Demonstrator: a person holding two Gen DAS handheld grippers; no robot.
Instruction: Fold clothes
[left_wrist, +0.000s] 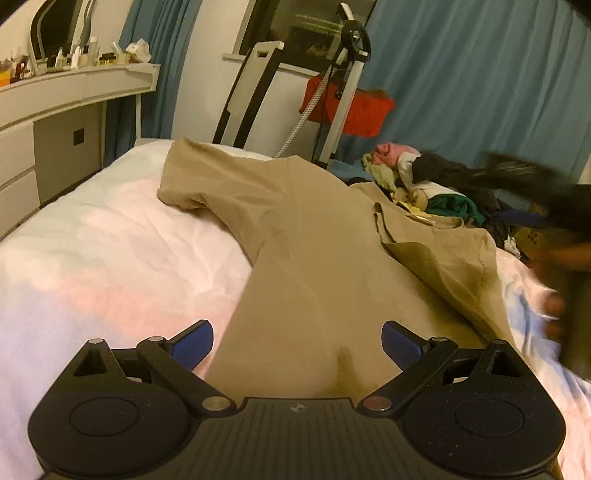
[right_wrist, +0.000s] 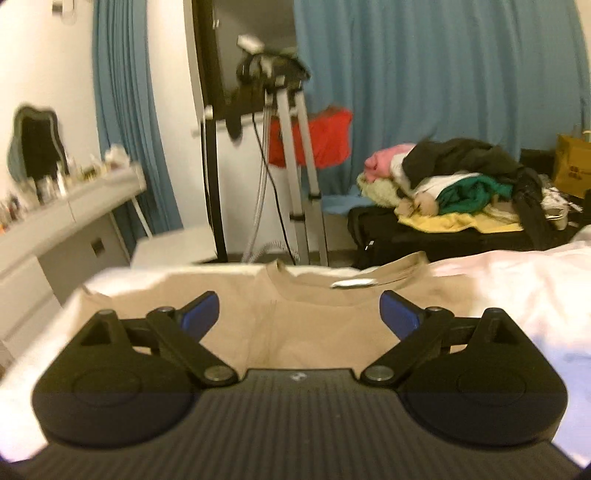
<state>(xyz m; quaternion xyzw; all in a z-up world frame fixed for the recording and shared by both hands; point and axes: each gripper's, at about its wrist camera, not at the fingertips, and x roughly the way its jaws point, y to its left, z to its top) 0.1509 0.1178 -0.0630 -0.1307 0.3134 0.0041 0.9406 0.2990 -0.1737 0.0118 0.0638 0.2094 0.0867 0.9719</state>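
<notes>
A tan T-shirt (left_wrist: 314, 258) lies spread on the white bed (left_wrist: 110, 240), one sleeve stretched toward the far left and its right side folded over onto the body. My left gripper (left_wrist: 297, 341) hovers open over the shirt's lower part, nothing between its blue pads (left_wrist: 197, 343). At the right edge of that view the other gripper shows as a dark blur (left_wrist: 554, 206) with a hand below it. In the right wrist view the same T-shirt (right_wrist: 295, 314) shows its collar and white label, and my right gripper (right_wrist: 299, 314) stands open above it, holding nothing.
A heap of mixed clothes (right_wrist: 454, 181) sits on a dark case beyond the bed. A tripod stand (right_wrist: 291, 155) and a red bag (right_wrist: 321, 136) stand before blue curtains (right_wrist: 443, 74). A white dresser (left_wrist: 55, 110) with small bottles lines the left wall.
</notes>
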